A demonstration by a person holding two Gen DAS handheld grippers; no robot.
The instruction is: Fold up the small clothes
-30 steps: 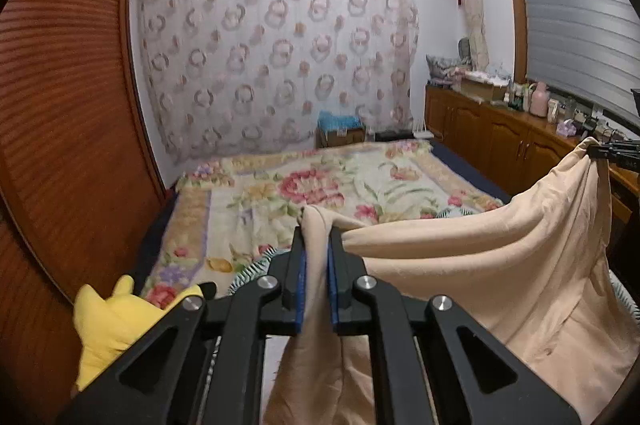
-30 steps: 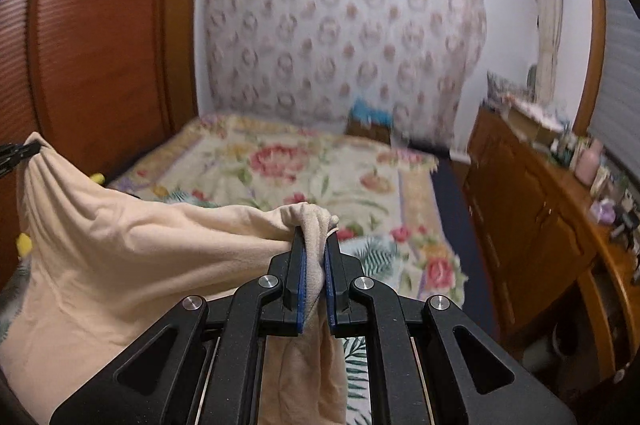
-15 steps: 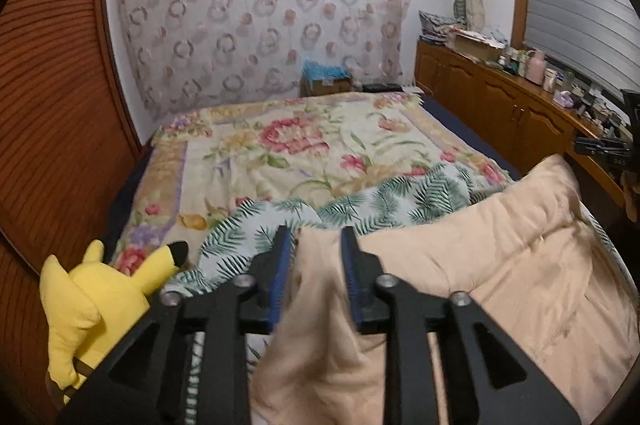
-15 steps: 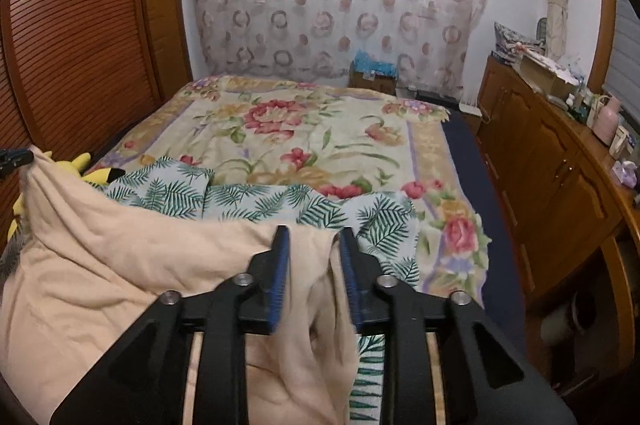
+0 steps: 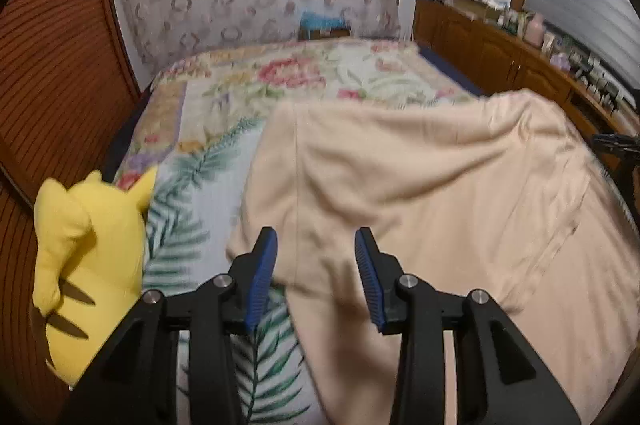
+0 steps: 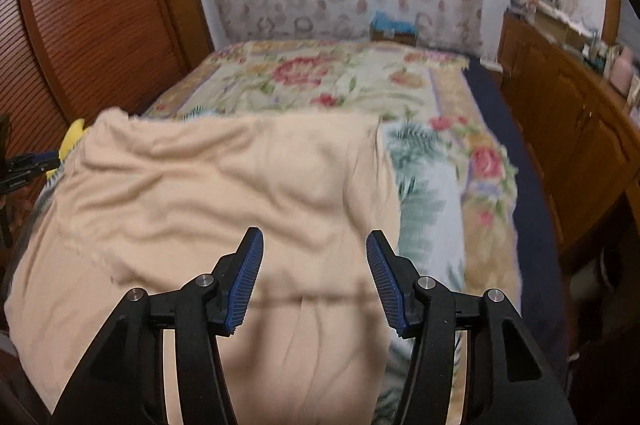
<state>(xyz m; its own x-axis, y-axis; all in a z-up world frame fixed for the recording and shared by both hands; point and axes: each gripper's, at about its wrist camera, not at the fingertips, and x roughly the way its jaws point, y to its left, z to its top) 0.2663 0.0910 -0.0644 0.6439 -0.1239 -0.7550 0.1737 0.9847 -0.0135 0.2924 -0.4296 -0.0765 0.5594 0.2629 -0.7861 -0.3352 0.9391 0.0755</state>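
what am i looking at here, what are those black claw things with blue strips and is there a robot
No robot: a person holds a hand-held gripper in each hand, and a wide-angle camera on each looks forward along its two black fingers with blue pads. One picture comes from the left gripper, the other from the right gripper. Both look down at a bed with a floral bedspread. On it lies a peach-coloured garment, spread out over a palm-leaf cloth. A yellow plush toy sits at the bed's left edge. Nothing is held: both sets of fingers are opening, with the garment seen in the gap but not pinched.
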